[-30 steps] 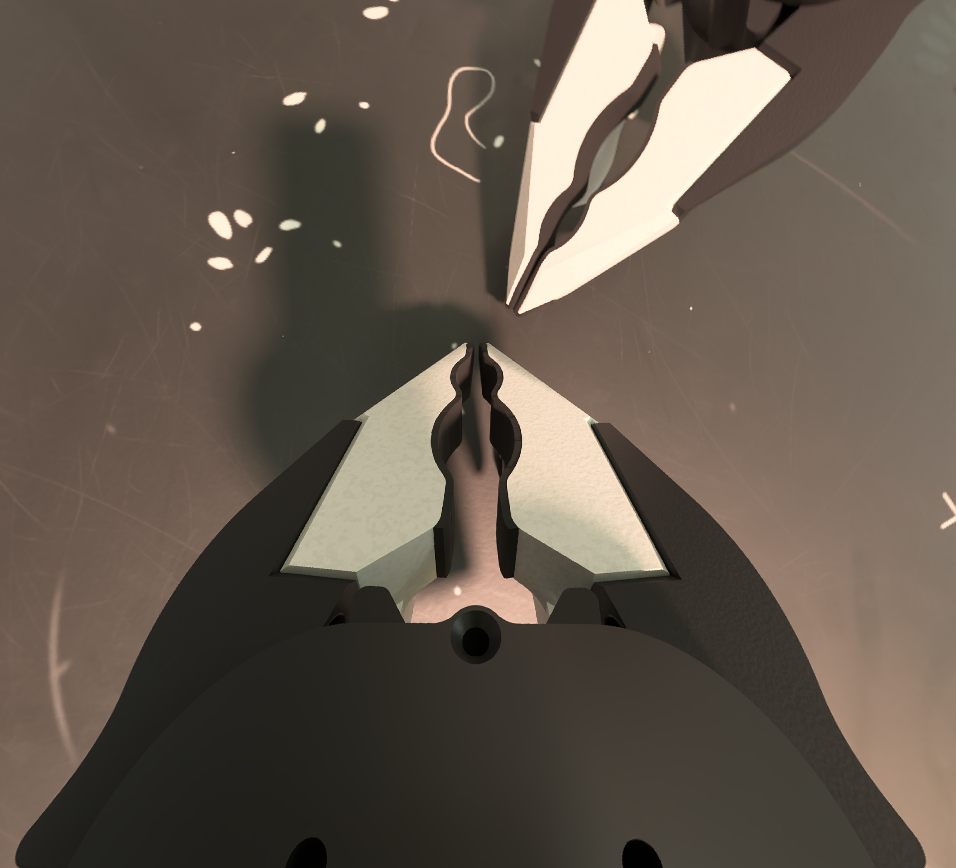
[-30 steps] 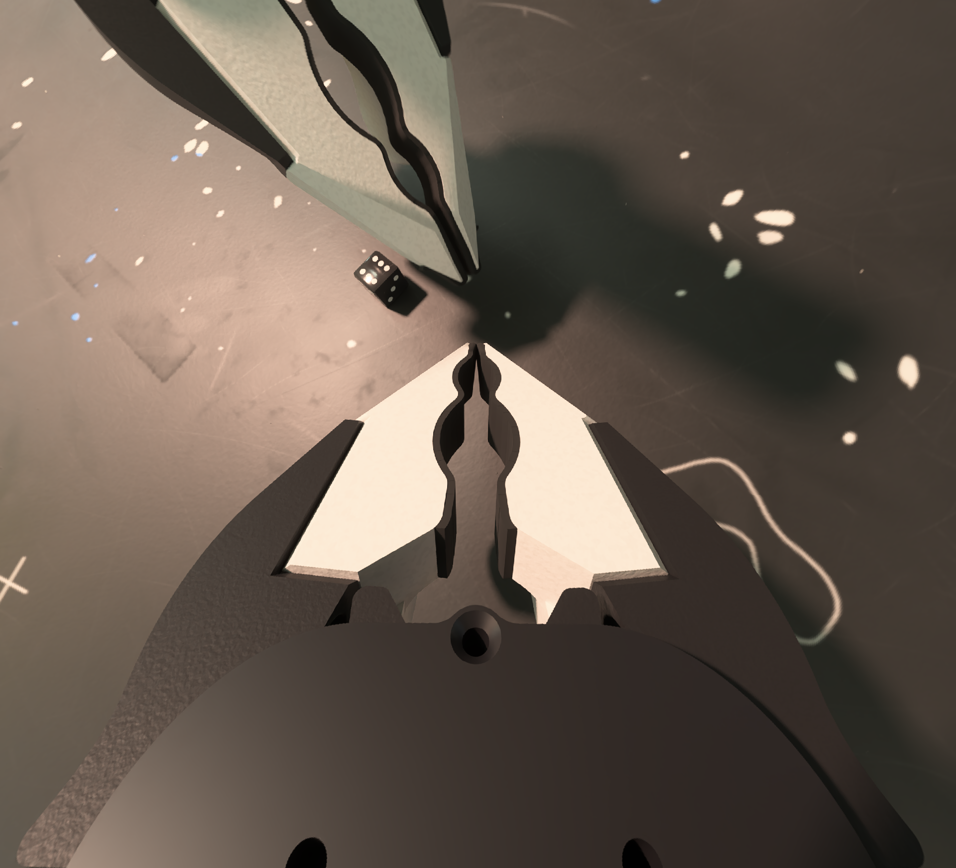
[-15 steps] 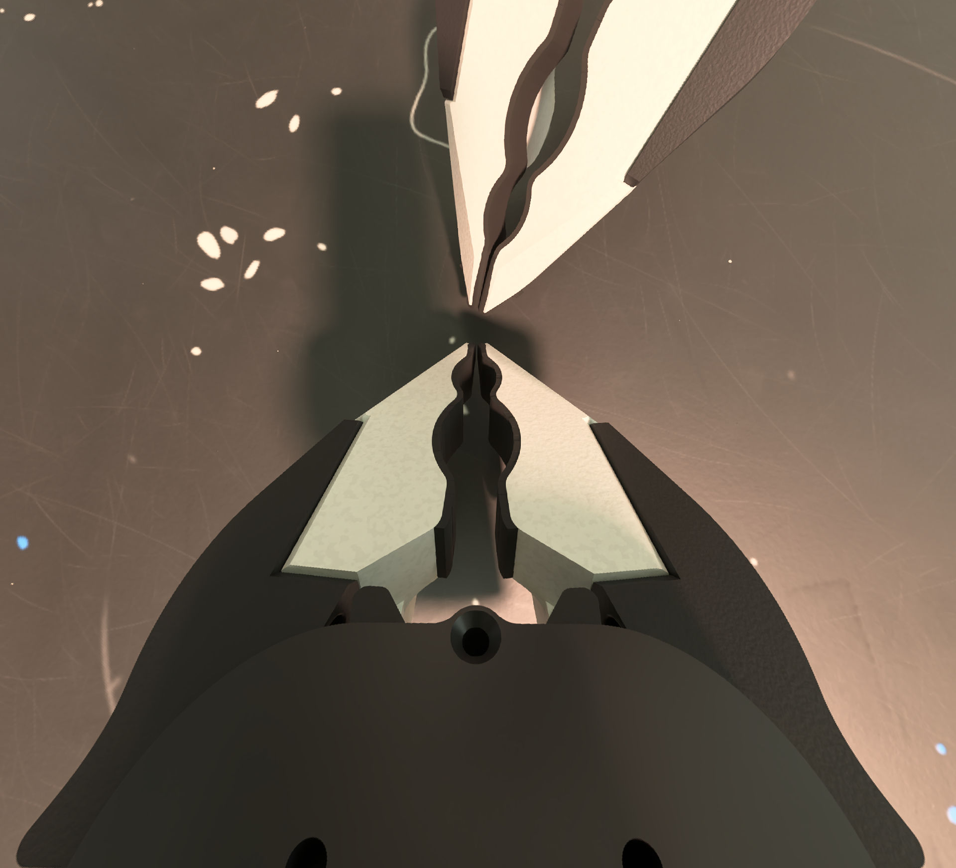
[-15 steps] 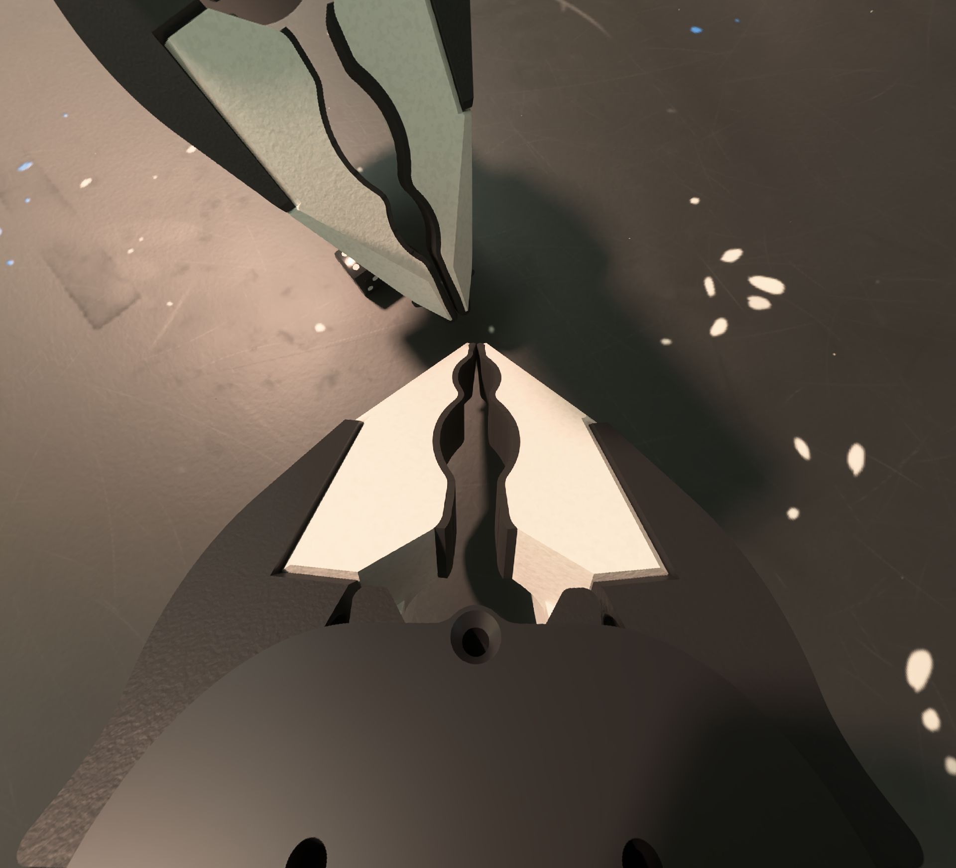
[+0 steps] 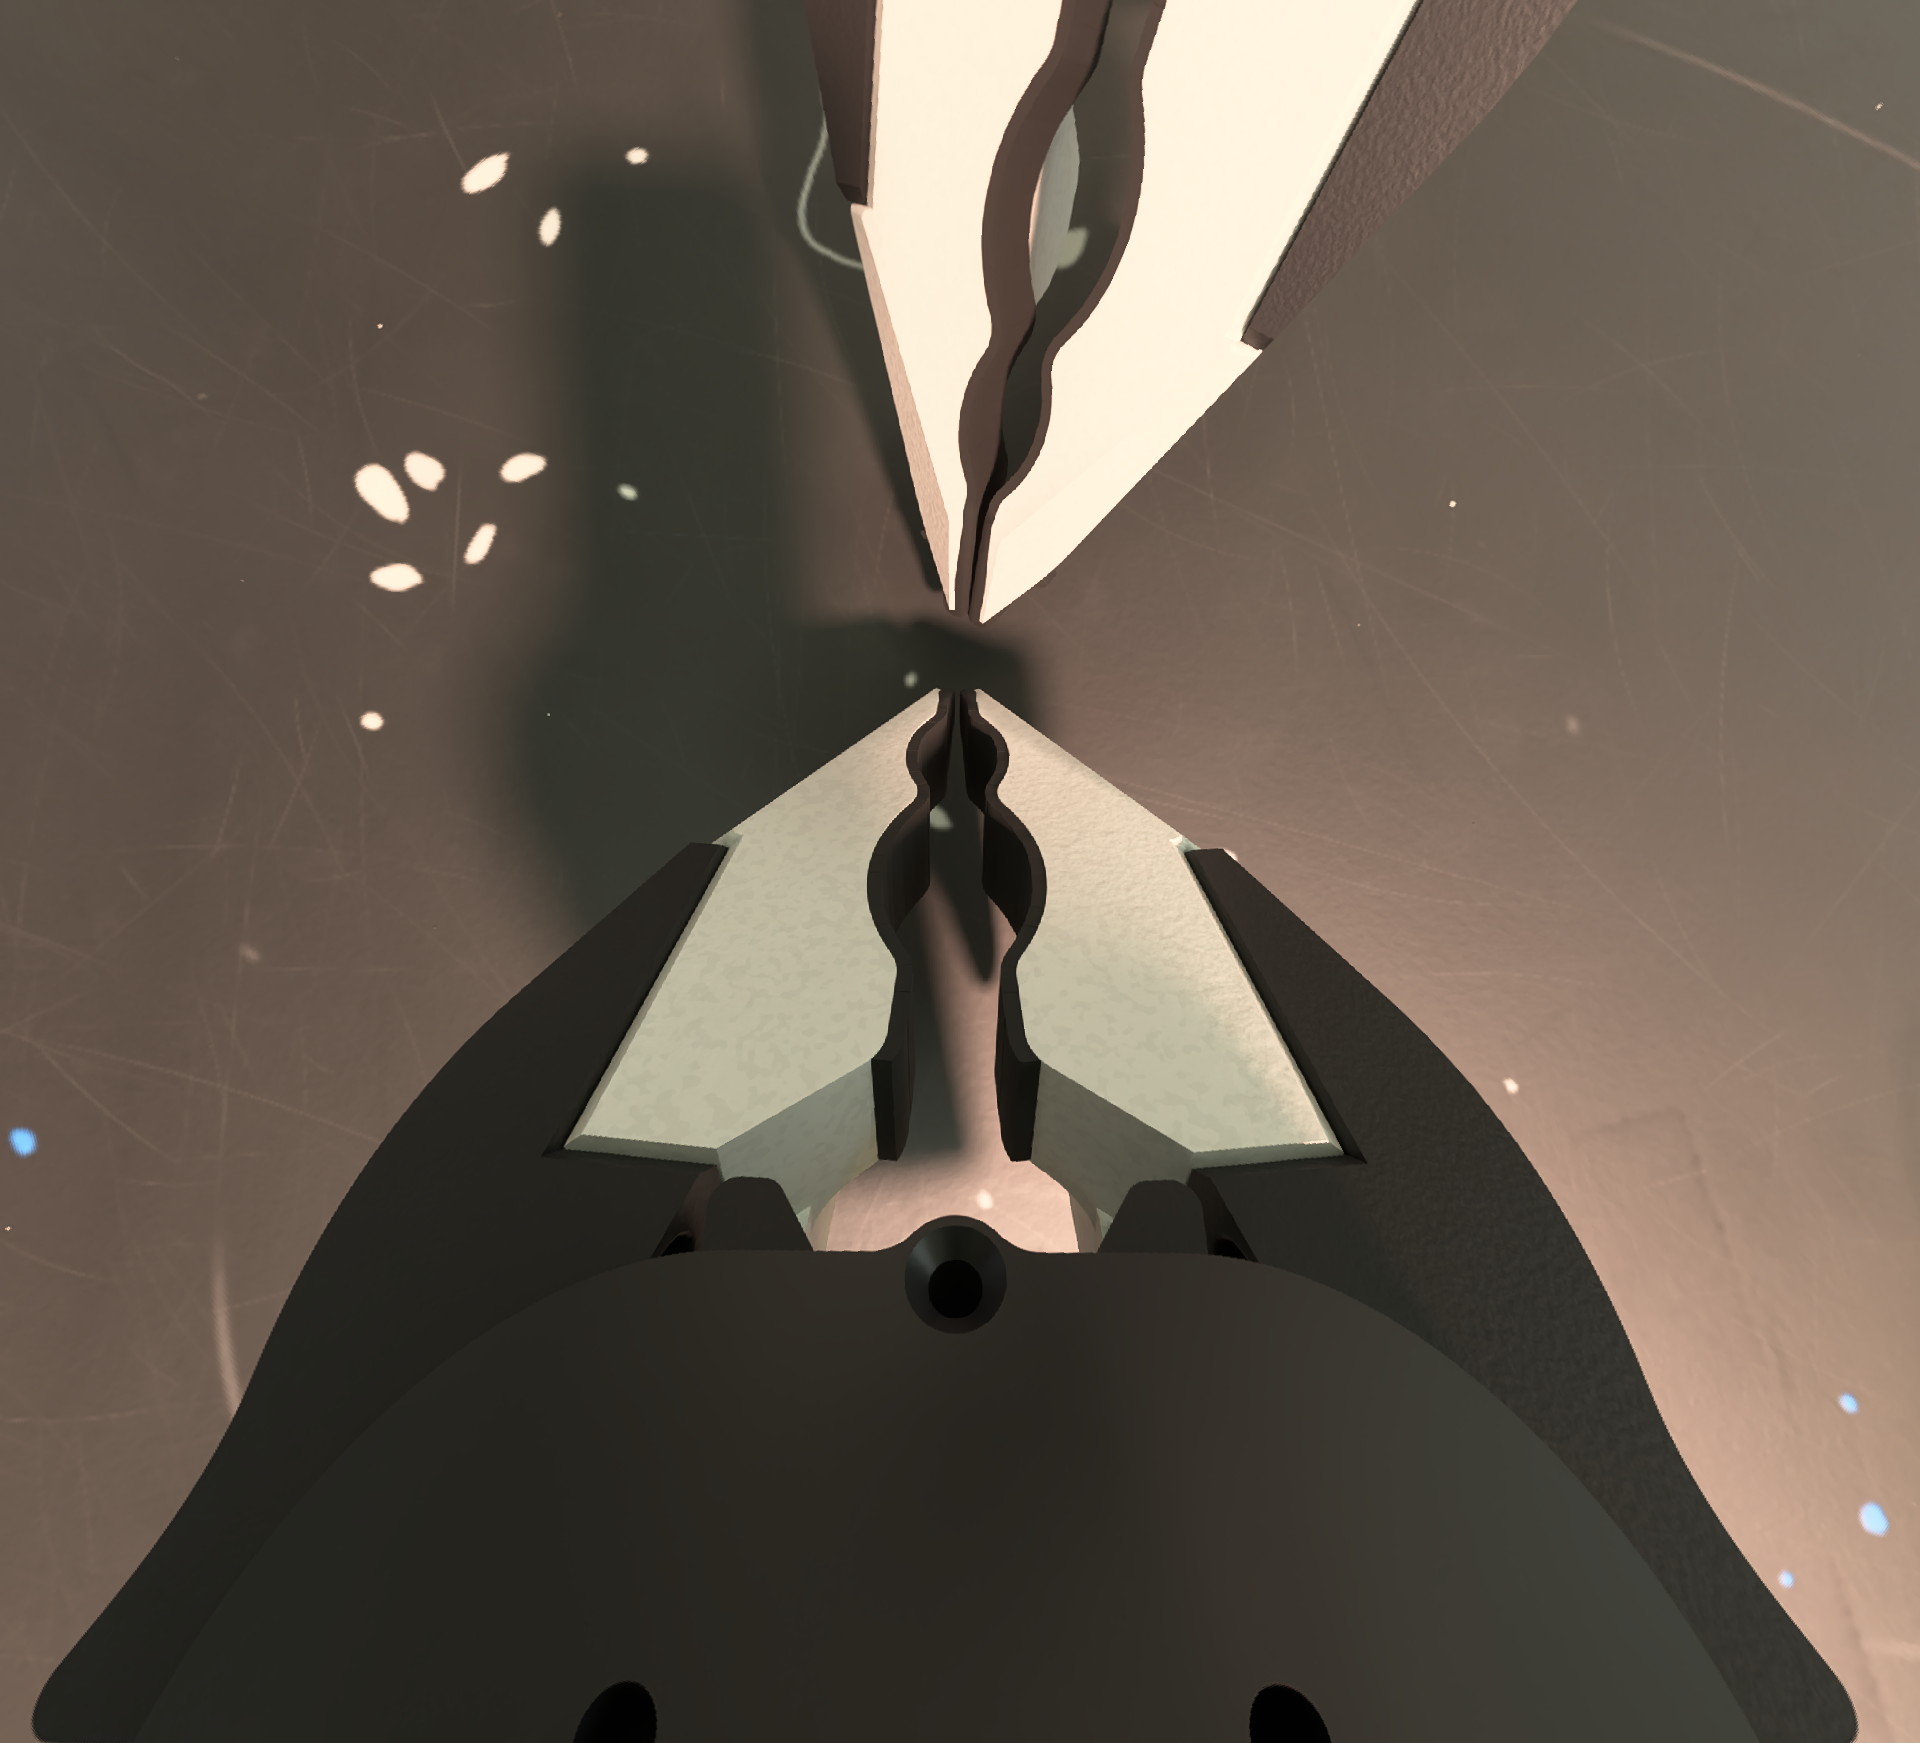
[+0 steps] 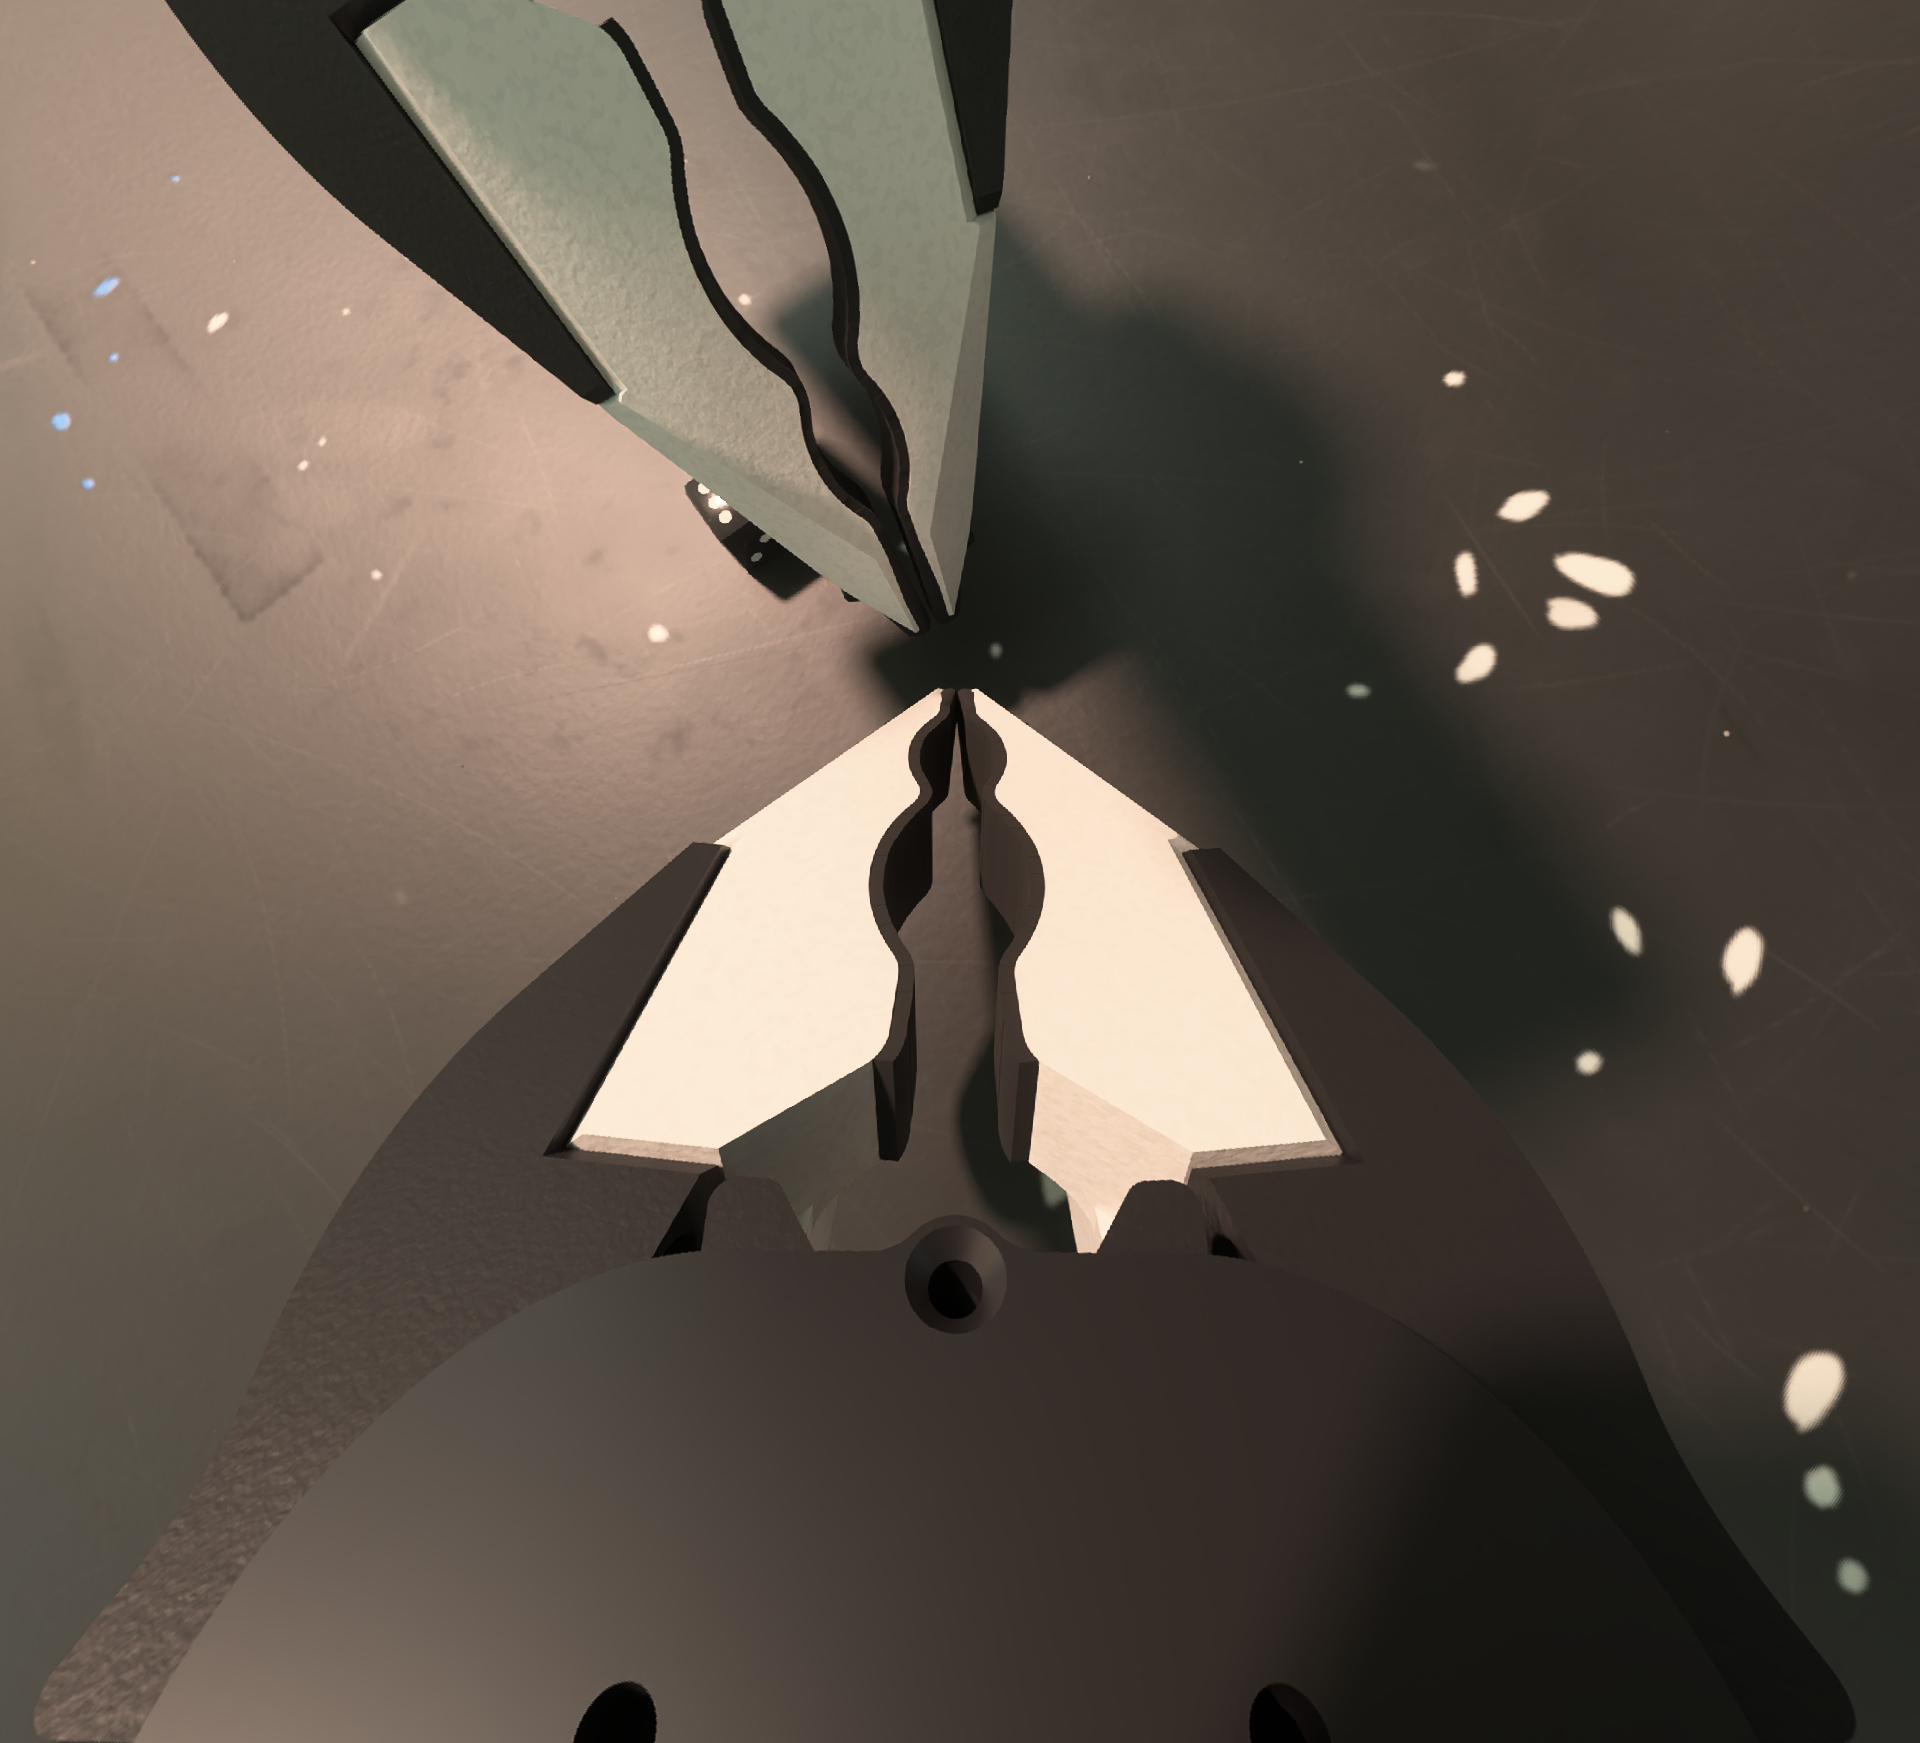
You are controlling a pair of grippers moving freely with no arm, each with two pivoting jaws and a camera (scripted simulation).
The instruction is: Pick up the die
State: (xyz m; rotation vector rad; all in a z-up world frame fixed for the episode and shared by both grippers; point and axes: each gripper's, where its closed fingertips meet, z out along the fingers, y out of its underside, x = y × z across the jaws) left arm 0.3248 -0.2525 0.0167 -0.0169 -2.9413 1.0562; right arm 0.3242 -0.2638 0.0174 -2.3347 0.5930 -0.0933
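The die (image 6: 740,540) is seen on the desk (image 6: 312,810), half hidden just behind the left gripper (image 6: 928,621), nearer than the right gripper (image 6: 957,694). Both pairs of fingers are held together, empty.

My right gripper (image 6: 956,694) has its cream fingers pressed together, holding nothing. Opposite, the left gripper (image 6: 928,618) points tip to tip at it, also closed. The black die (image 6: 740,530) peeks out behind a green finger (image 6: 665,259), on the scuffed tabletop (image 6: 312,810).
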